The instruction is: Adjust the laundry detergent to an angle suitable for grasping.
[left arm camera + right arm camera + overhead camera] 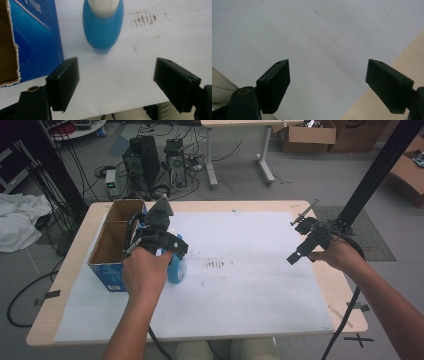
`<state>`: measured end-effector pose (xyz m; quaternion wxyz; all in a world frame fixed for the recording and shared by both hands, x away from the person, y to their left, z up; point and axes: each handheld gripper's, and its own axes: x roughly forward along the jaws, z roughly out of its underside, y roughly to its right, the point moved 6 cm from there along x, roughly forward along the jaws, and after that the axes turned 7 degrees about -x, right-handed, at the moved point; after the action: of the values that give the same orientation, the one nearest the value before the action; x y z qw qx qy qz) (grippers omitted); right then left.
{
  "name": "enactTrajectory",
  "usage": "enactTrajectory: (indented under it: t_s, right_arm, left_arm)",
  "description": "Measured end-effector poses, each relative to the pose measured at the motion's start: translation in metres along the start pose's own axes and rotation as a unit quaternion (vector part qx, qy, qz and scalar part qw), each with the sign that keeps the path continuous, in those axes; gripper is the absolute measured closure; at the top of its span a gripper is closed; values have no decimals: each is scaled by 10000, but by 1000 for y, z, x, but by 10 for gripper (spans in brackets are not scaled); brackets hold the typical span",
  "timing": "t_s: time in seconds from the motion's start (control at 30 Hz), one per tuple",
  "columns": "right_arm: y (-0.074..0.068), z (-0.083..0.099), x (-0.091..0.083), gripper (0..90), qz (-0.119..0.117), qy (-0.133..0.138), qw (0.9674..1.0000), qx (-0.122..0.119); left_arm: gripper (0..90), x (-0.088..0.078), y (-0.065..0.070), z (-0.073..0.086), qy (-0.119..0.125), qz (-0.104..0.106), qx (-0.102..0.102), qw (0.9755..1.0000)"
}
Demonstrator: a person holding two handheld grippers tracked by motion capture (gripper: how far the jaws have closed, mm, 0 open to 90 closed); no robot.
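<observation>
A blue bottle (102, 30) with a white top stands or lies on the white paper; I cannot tell which. It is right beside an open blue cardboard box (37, 40). My left gripper (116, 82) hangs just short of the bottle's blue end, open, with bare paper between its jaws. From above, the left gripper (157, 237) hovers over the bottle (177, 267) and the near right corner of the box (112, 245). At the table's right side my right gripper (298, 237) is open over bare paper. In its own view the right gripper (328, 82) holds nothing.
White paper (250, 285) covers most of the wooden table (47, 315), with dark smudges (215, 265) near its middle. A black frame post (372, 172) rises past the far right corner. Computer towers (145, 162) and cartons (307, 135) stand on the floor beyond.
</observation>
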<state>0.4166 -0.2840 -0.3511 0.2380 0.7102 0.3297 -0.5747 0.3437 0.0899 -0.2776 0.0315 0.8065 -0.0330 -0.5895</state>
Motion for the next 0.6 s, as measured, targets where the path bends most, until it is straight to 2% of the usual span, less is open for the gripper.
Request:
enactTrajectory:
  t_s: [0.6]
  right_arm:
    - [-1, 1, -2, 197, -17, 21, 10000, -6]
  left_arm:
    - [199, -5, 1, -10, 190, 98, 44, 9998]
